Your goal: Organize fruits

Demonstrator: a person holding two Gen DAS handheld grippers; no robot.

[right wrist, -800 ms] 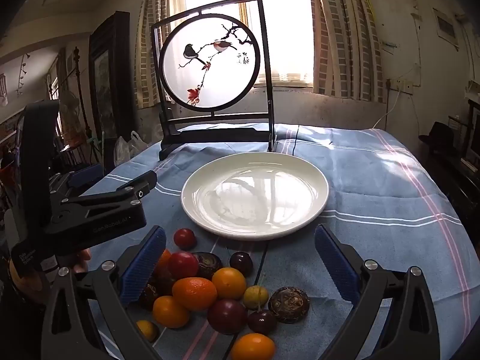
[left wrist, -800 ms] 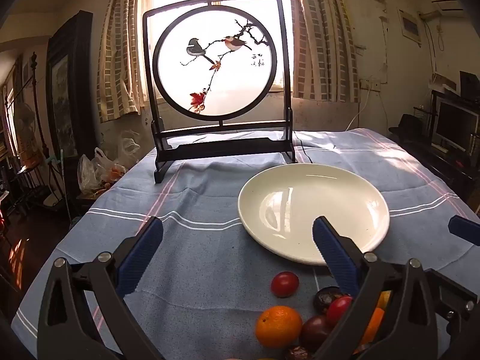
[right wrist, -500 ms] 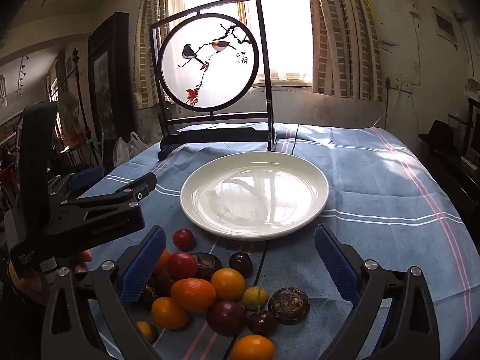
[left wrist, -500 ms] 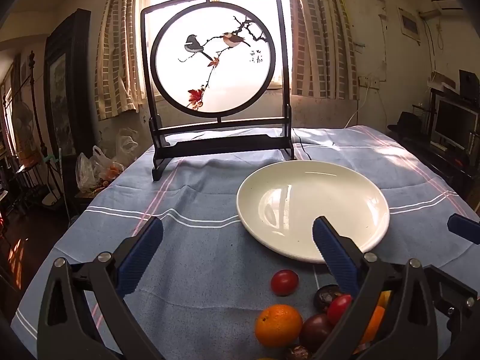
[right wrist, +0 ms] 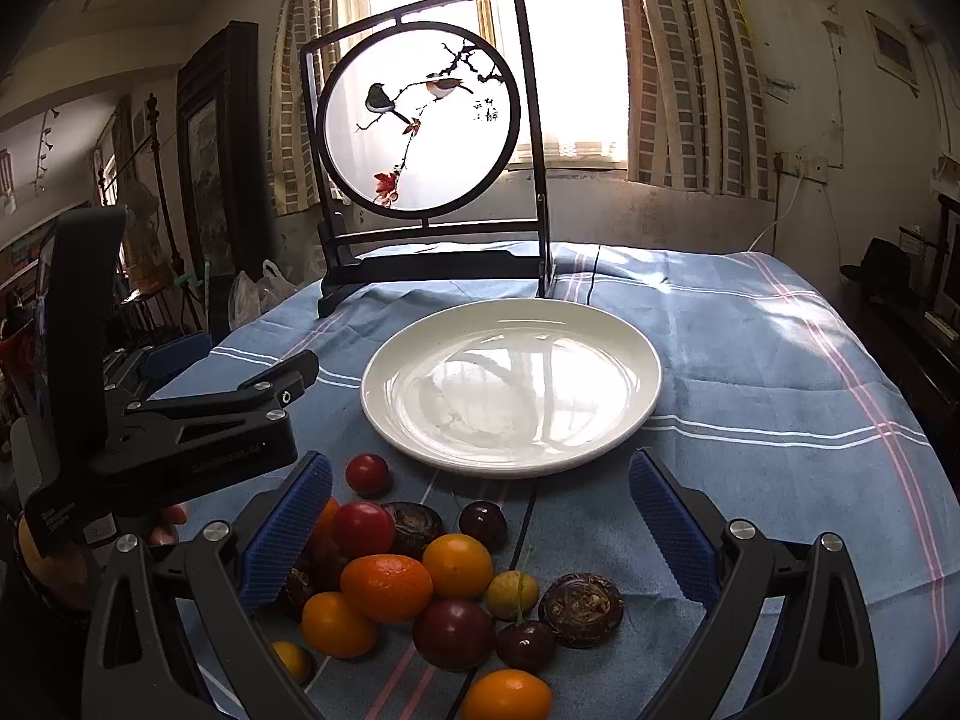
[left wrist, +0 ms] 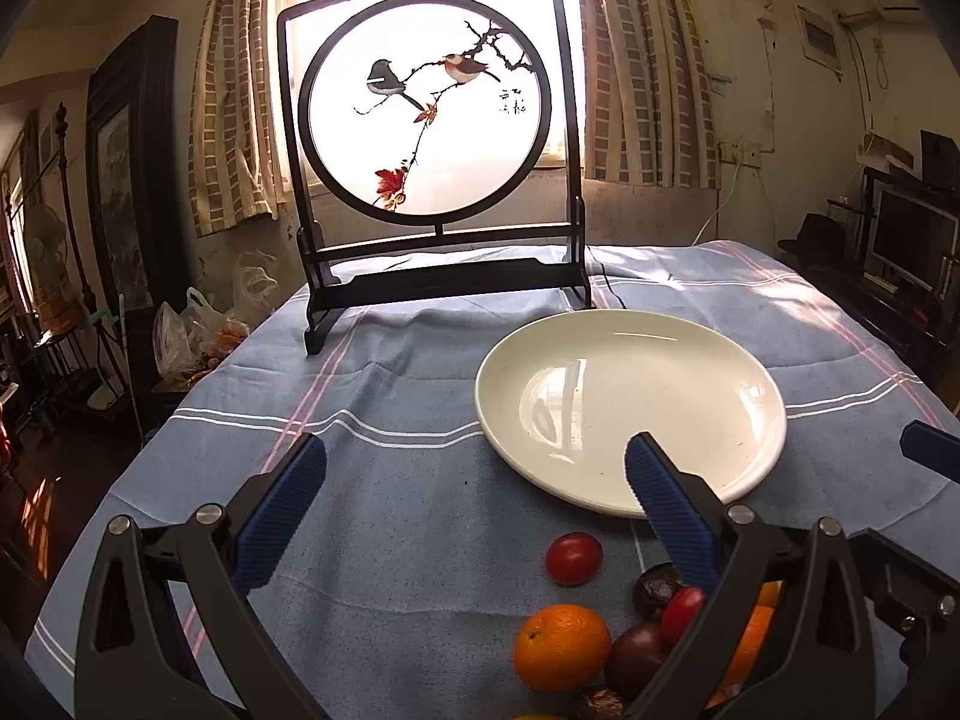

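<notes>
A white plate (right wrist: 636, 354) lies empty on the blue tablecloth; it also shows in the left wrist view (left wrist: 768, 396). A pile of small fruits lies in front of it: oranges (right wrist: 387, 588), a red tomato (right wrist: 363, 528), dark plums (right wrist: 454, 633) and brown wrinkled fruits (right wrist: 581, 603). My right gripper (right wrist: 480, 534) is open above the pile, holding nothing. My left gripper (left wrist: 474, 510) is open and empty, left of the pile; an orange (left wrist: 561, 647) and a red tomato (left wrist: 573, 558) lie near its right finger. The left gripper's body shows in the right wrist view (right wrist: 180, 438).
A black-framed round screen with painted birds (left wrist: 426, 108) stands at the back of the table, behind the plate. Plastic bags (left wrist: 180, 336) sit off the table's left edge. A monitor and shelves (left wrist: 906, 240) stand at the right wall.
Both views have shifted slightly, with the screen and plate sitting a little lower and closer in frame. Both grippers stay open and the fruits have not moved.
</notes>
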